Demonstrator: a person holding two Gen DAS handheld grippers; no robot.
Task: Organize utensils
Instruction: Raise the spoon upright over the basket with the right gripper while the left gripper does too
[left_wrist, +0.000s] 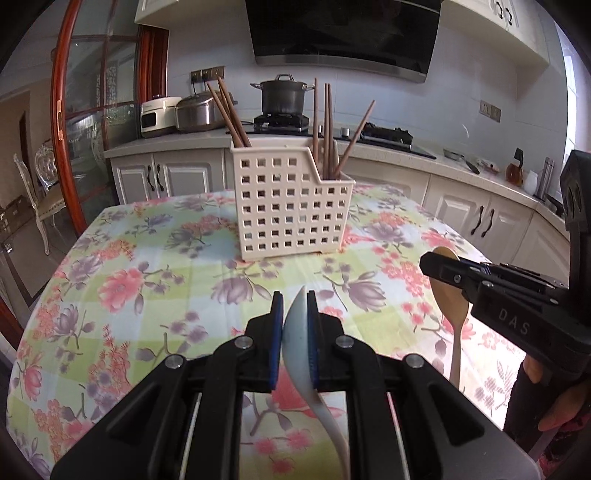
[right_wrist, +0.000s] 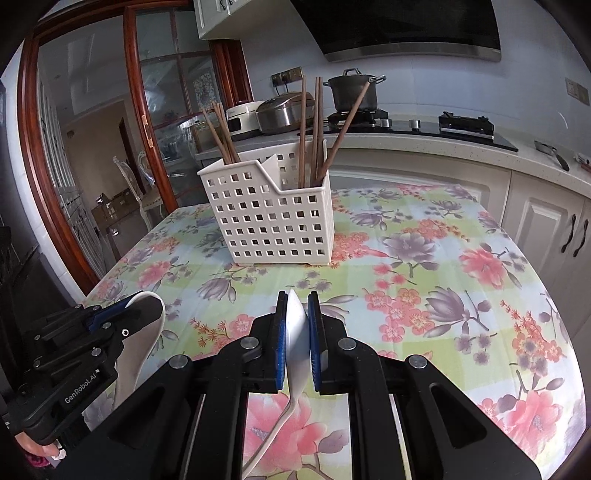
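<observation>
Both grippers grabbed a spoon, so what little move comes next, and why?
Probably carry the left gripper and its white spoon over the basket: chopsticks already stand inside, and both spoons look clamped above the tablecloth.

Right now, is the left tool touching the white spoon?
Touching. The left wrist view shows the left tool with both blue pads pressed against the white spoon's bowl.

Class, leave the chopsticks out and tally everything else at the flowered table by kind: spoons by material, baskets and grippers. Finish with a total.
White spoon: 1
Wooden spoon: 1
White perforated basket: 1
Grippers: 2, the left gripper and the right gripper
Total: 5
</observation>
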